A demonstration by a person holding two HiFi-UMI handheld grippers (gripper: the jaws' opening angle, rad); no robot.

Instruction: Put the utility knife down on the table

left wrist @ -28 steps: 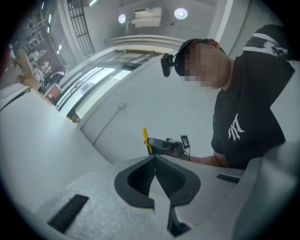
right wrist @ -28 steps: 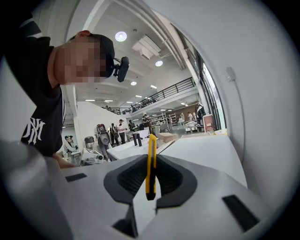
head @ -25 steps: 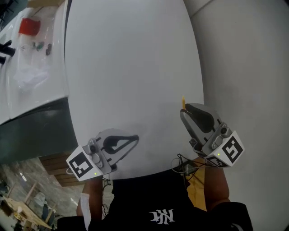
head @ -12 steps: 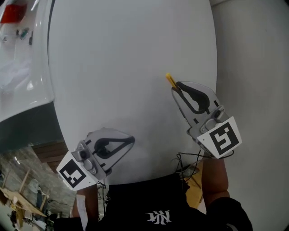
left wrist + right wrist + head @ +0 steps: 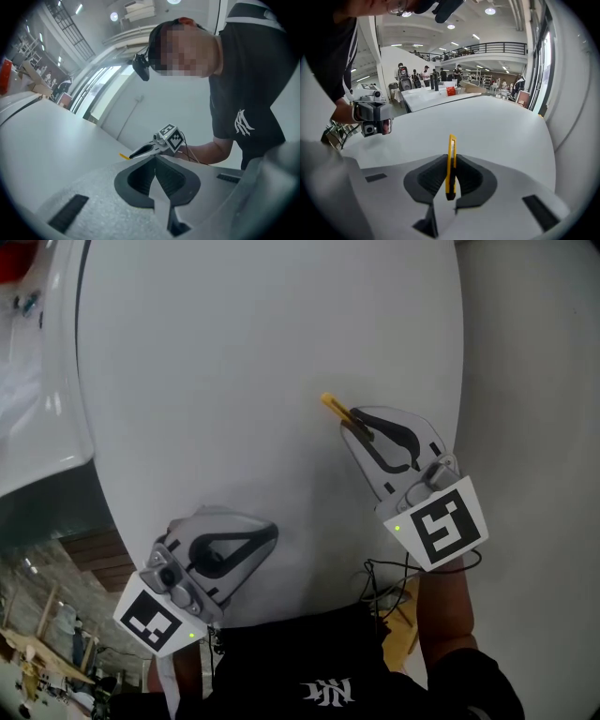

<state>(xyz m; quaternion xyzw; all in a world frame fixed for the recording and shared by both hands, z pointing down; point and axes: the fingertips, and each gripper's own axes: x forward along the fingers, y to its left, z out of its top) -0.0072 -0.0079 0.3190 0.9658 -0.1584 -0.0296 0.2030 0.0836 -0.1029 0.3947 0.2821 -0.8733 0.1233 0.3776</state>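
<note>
A yellow utility knife (image 5: 451,164) is clamped upright between the jaws of my right gripper (image 5: 451,174), its tip sticking out ahead. In the head view the knife (image 5: 334,407) pokes out to the upper left of the right gripper (image 5: 354,426), low over the white table (image 5: 262,352). My left gripper (image 5: 270,534) is shut and holds nothing, near the table's front edge. From the left gripper view, its jaws (image 5: 154,176) meet, and the right gripper (image 5: 150,148) with the knife tip (image 5: 123,156) shows beyond.
The white table (image 5: 497,122) is bare around both grippers. A second white table (image 5: 28,381) with small items lies at the far left. A wall (image 5: 534,381) runs along the table's right side. People stand far off in the hall (image 5: 417,75).
The right gripper with the knife has swung left, its tip now pointing up-left instead of straight ahead. The left gripper has shifted slightly toward the front edge.
</note>
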